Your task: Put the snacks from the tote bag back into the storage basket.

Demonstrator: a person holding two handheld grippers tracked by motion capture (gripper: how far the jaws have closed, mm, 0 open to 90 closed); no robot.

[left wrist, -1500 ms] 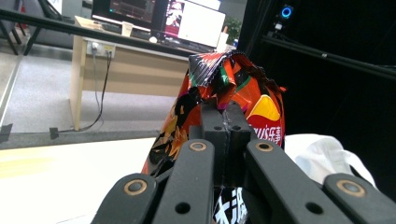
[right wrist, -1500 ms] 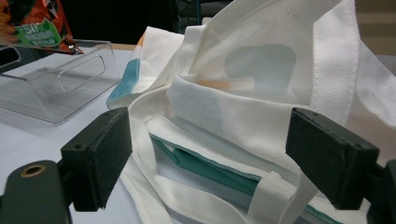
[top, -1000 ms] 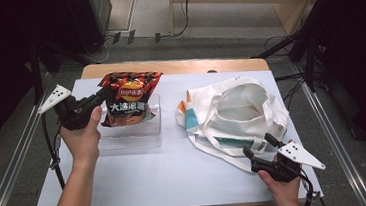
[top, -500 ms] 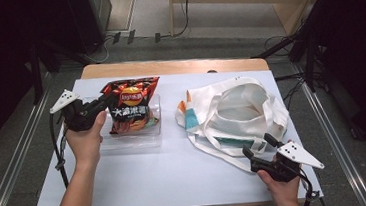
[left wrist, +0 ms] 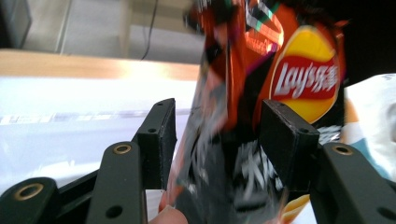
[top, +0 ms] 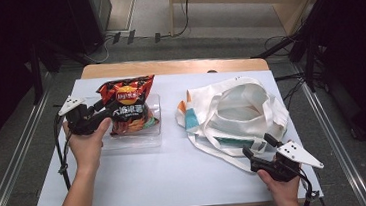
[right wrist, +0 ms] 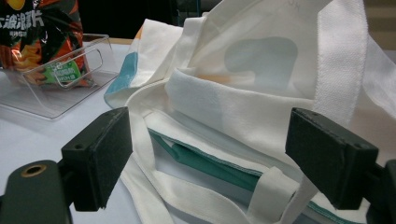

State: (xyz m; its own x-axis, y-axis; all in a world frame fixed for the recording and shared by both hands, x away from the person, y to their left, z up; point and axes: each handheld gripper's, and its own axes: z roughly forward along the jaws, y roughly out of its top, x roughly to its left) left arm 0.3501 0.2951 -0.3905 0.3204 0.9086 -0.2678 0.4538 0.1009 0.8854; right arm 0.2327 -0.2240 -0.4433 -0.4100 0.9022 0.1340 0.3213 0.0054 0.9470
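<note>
Releasing: left tongs [top: 103, 116] sit at the 9 o'clock side of the red-orange foil crisp bag [top: 130, 103], their jaws having just been opening. In the left gripper view the bag's edge [left wrist: 261, 116] stands between the two black pads with daylight on both sides, so I read them as let go, bag still between them. The bag stands tilted inside the clear rectangular plastic bin [top: 155, 135] on the table's [top: 177, 174] left half, its long axis running roughly 6 to 12, top edge leaning toward 12. Nothing else is plain in the bin; a green patch low behind the clear wall in the right gripper view could be the bag's print or another packet, cannot tell.

Right tongs [top: 260, 146] spread wide, empty, at the 5 o'clock corner of the white canvas tote bag with teal trim [top: 237, 113], its mouth gaping upward; contents not readable. The left hand is nearer the crisps, the right nearer the tote. The coming move probably turns on backing the left tongs toward 9 without dragging the bag.
</note>
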